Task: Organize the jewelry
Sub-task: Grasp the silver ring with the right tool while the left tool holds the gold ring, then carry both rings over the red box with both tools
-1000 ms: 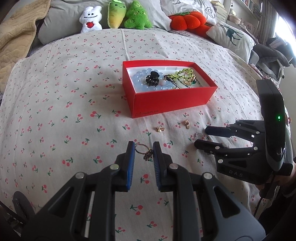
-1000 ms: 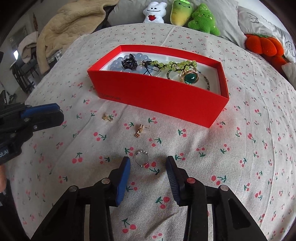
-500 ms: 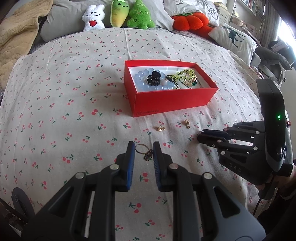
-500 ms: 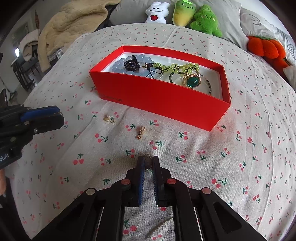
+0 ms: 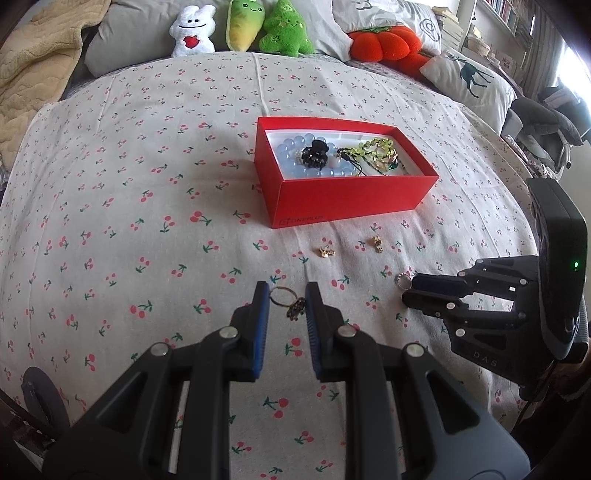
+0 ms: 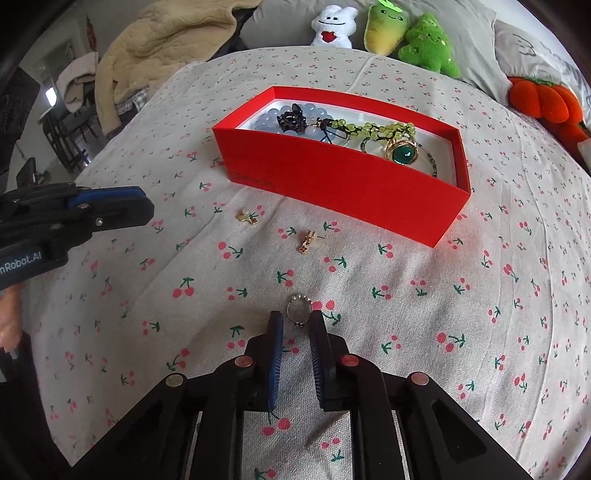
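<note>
A red box on the cherry-print bed sheet holds blue beads, a black clip, a green bead string and a green-stone ring. My left gripper is shut on a gold ring with a dark charm just above the sheet. My right gripper is opening; a small beaded silver ring lies on the sheet between its fingertips, and the pads stand off it. Two gold earrings lie between the grippers and the box.
Plush toys and pillows line the head of the bed, an orange plush at the right. A beige blanket hangs off the far left corner. A chair with clothes stands off the bed's right side.
The right jaws closed on the small silver ring half a second ago and have parted again around it. The left gripper and its gold ring have stayed as they were.
</note>
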Tool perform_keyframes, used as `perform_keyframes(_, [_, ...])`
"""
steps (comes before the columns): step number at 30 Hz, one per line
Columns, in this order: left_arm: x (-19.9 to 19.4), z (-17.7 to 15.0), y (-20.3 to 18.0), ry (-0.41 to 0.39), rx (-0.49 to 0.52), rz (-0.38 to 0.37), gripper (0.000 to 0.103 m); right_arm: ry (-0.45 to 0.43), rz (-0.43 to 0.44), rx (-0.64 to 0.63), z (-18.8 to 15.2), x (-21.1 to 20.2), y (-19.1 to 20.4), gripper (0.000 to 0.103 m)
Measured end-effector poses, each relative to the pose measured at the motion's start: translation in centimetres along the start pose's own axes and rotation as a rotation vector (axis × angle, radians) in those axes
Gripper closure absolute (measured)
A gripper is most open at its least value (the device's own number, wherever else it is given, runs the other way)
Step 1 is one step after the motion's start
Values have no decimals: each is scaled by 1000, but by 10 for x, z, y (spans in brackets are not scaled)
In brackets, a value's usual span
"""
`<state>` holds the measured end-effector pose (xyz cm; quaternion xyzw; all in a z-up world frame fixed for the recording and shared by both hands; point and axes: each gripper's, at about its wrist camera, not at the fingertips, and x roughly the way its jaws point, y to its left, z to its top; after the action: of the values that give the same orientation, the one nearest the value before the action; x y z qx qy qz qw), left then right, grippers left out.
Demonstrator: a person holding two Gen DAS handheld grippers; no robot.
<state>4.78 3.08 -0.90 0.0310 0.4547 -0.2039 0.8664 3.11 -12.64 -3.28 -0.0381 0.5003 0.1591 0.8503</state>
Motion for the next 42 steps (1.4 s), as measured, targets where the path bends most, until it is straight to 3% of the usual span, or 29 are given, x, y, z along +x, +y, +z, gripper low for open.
perform_keyframes(6, [0, -1, -4, 1, 13, -1, 82, 0, 3, 30, 2, 0, -2, 82])
perform_keyframes(8, [0, -1, -4, 3, 12, -3, 82, 1, 4, 31, 3, 1, -2, 77])
perform_keyframes(12, [0, -1, -5, 1, 17, 0, 82, -18, -7, 19, 3, 4, 3, 55])
perform_keyframes(14, [1, -1, -5, 4, 16, 0, 82, -16, -31, 4, 4, 10, 7, 55])
perform_keyframes(17, [1, -2, -6, 6, 15, 1, 82, -29, -57, -7, 5, 12, 9, 62])
perform_keyframes(19, [1, -2, -6, 5, 16, 2, 82, -32, -70, -12, 5, 11, 9, 79])
perform_keyframes(21, [1, -1, -6, 5, 15, 2, 82, -28, -68, -11, 6, 11, 7, 88])
perform_keyframes(28, [1, 2, -6, -3, 13, 0, 82, -34, -52, 4, 10, 4, 2, 89])
perform_keyframes(42, [4, 43, -19, -71, -18, -14, 82, -180, -53, 102, 56, -43, -23, 88])
